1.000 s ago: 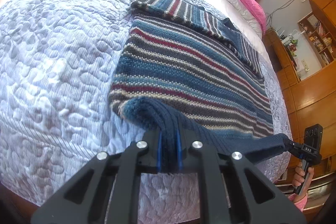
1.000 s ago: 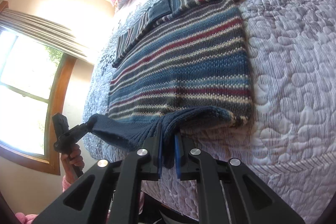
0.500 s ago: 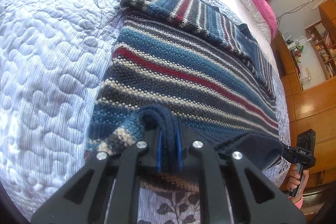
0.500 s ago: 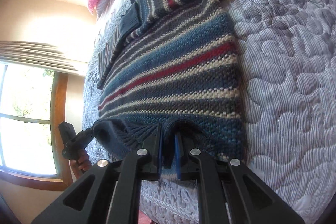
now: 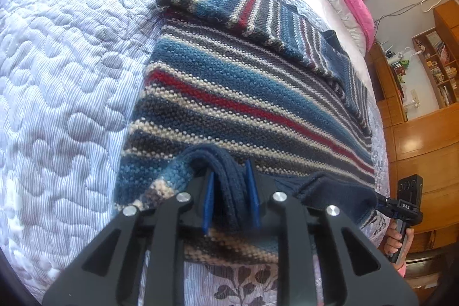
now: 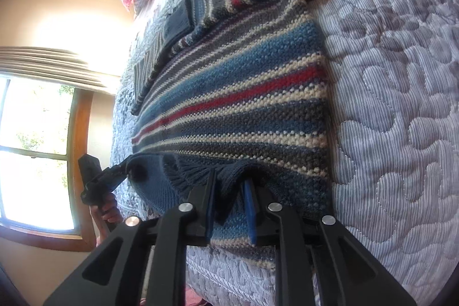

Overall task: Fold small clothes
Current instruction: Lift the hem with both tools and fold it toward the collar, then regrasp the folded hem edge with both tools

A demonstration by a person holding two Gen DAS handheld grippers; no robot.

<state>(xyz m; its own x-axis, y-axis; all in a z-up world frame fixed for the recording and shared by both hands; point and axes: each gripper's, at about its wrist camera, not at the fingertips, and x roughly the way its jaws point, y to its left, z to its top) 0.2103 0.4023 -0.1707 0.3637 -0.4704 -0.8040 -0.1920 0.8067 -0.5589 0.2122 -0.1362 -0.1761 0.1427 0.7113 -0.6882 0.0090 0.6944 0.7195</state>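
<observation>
**Two grippers carry the hem over the sweater**

Two corners of the dark ribbed hem (image 5: 229, 179) are pinched. The left gripper (image 5: 231, 191) has its fingers closed on the left corner, and the right gripper (image 6: 229, 197) has its fingers closed on the right one. The striped sweater (image 5: 243, 93) lies flat on the quilted bed (image 5: 71, 76), sleeves folded across the top. I think both grippers should travel level and together toward the sleeves, so the fold line is straight, and release only when the hem lies flat.
</observation>
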